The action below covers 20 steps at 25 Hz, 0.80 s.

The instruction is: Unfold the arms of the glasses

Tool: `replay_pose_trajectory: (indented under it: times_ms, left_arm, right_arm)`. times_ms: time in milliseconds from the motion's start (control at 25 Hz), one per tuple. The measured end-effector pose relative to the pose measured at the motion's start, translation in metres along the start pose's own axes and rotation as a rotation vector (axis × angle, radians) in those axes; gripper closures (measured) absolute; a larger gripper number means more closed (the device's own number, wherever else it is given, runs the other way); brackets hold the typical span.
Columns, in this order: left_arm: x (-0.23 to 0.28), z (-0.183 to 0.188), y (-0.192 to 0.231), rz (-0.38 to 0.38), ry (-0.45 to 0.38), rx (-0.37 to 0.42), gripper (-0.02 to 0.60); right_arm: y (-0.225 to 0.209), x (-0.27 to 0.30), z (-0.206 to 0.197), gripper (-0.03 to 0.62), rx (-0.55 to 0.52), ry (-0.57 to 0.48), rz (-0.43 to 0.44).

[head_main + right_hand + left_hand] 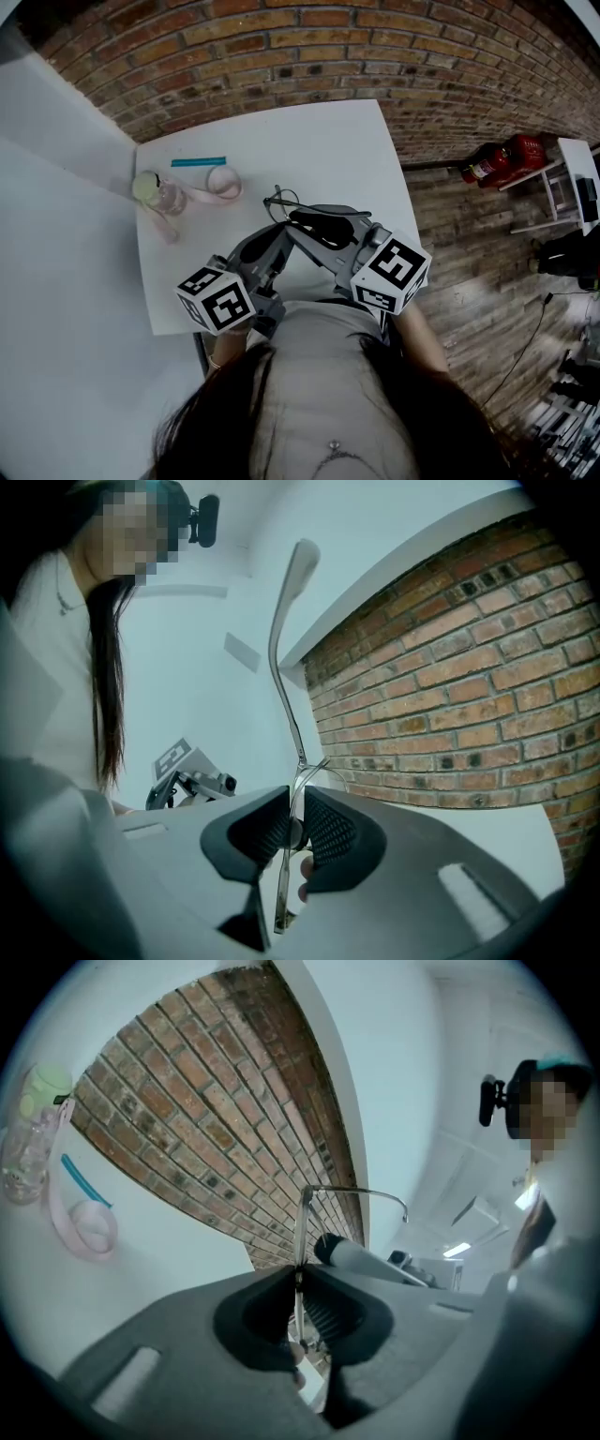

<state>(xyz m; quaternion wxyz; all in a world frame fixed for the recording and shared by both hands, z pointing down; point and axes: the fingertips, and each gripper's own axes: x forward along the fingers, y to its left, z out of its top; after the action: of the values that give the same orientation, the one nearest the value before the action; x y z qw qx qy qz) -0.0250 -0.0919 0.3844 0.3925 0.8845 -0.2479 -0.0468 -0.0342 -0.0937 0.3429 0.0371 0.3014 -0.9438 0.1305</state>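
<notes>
Both grippers hold the thin metal-framed glasses (284, 201) in the air over the white table (319, 150). In the head view my left gripper (278, 232) reaches in from the lower left and my right gripper (316, 225) from the lower right. The left gripper view has my left gripper (298, 1274) shut on the wire frame (302, 1227), with a dark-tipped arm (361, 1260) slanting off to the right. My right gripper (295, 803) is shut on the frame near a hinge, and one arm (279, 639) stands up from it, curving to a flat tip.
At the table's left lie a clear bottle with a pale green lid (155, 190), a pink strap with a ring (223, 183) and a teal stick (198, 162). A brick wall (309, 47) runs behind the table. A red fire extinguisher (497, 161) lies on the floor to the right.
</notes>
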Motion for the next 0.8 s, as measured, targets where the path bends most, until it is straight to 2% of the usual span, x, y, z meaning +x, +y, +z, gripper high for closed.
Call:
replay_pose_trajectory:
  times_ms: [240,320,800]
  left_arm:
    - [-0.0034,0.0018,-0.0024,0.025,-0.006,0.131,0.560]
    - [-0.0037,0.0017,-0.0025,0.036,-0.006,0.157,0.560]
    - [-0.0071,0.0045,0.0013,0.037,-0.025,0.117,0.560]
  right_arm:
    - [0.0032,0.0008,0.0002,0.541,0.028,0.005,0.022]
    - [0.0045,0.0009,-0.0001,0.564,0.030,0.007,0.029]
    - [0.0078,0.0027,0.0012,0.571,-0.004,0.003,0.018]
